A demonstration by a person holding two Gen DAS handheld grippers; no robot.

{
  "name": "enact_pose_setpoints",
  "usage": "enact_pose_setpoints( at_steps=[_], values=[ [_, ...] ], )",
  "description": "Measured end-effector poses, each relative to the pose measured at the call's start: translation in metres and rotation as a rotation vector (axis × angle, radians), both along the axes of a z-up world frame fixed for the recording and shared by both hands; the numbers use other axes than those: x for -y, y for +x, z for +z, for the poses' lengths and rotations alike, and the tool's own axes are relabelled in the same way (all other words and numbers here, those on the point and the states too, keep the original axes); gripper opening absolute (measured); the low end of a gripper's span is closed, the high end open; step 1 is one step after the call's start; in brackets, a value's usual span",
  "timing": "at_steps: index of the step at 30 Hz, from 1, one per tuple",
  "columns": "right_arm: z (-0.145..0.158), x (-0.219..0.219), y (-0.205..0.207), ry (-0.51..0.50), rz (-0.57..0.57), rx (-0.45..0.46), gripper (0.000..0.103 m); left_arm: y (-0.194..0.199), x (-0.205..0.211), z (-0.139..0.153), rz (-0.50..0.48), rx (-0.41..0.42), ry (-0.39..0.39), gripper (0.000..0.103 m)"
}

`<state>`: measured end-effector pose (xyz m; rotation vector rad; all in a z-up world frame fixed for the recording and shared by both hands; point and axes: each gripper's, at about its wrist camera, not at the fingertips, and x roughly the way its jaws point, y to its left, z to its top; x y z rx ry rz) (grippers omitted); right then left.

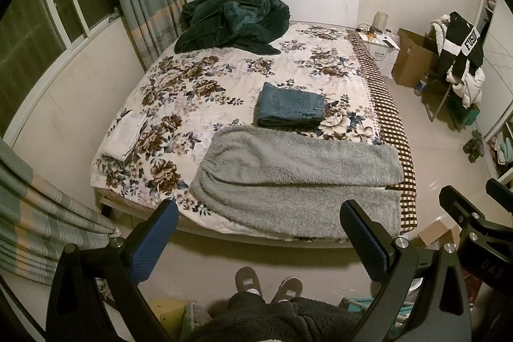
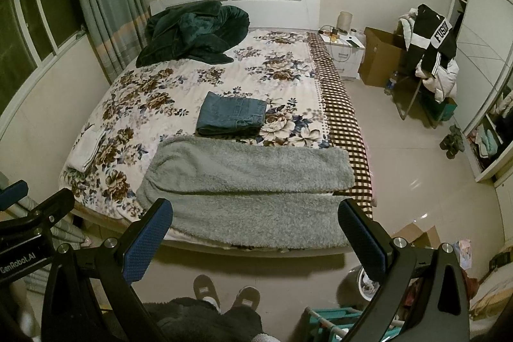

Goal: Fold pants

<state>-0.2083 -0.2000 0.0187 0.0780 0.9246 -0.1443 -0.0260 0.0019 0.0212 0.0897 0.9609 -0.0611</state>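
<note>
Grey fleece pants (image 1: 298,181) lie flat across the near edge of the bed, folded lengthwise leg on leg; they also show in the right wrist view (image 2: 250,191). Folded blue jeans (image 1: 290,109) lie just behind them, also in the right wrist view (image 2: 232,114). My left gripper (image 1: 259,229) is open and empty, held above the floor in front of the bed. My right gripper (image 2: 256,229) is open and empty at the same height; part of it shows at the right of the left wrist view (image 1: 474,220).
The bed (image 1: 192,79) has a floral cover. A dark green blanket (image 1: 231,23) is heaped at the headboard. A folded white cloth (image 1: 123,137) lies at the bed's left edge. A nightstand (image 1: 381,45), a cardboard box (image 1: 413,60) and a clothes-laden chair (image 1: 458,63) stand right. My slippered feet (image 1: 266,286) are below.
</note>
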Motion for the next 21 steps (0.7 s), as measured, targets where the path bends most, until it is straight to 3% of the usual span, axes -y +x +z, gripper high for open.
enact_pose_setpoints(
  at_steps=[13, 21],
  values=[
    [-0.015, 0.004, 0.005, 0.009, 0.000, -0.015, 0.103, -0.010, 0.005, -0.003, 0.015, -0.009, 0.012, 0.103],
    [-0.055, 0.037, 0.059, 0.017, -0.049, -0.026, 0.103, 0.052, 0.020, -0.033, 0.082, 0.036, 0.087, 0.103]
  ],
)
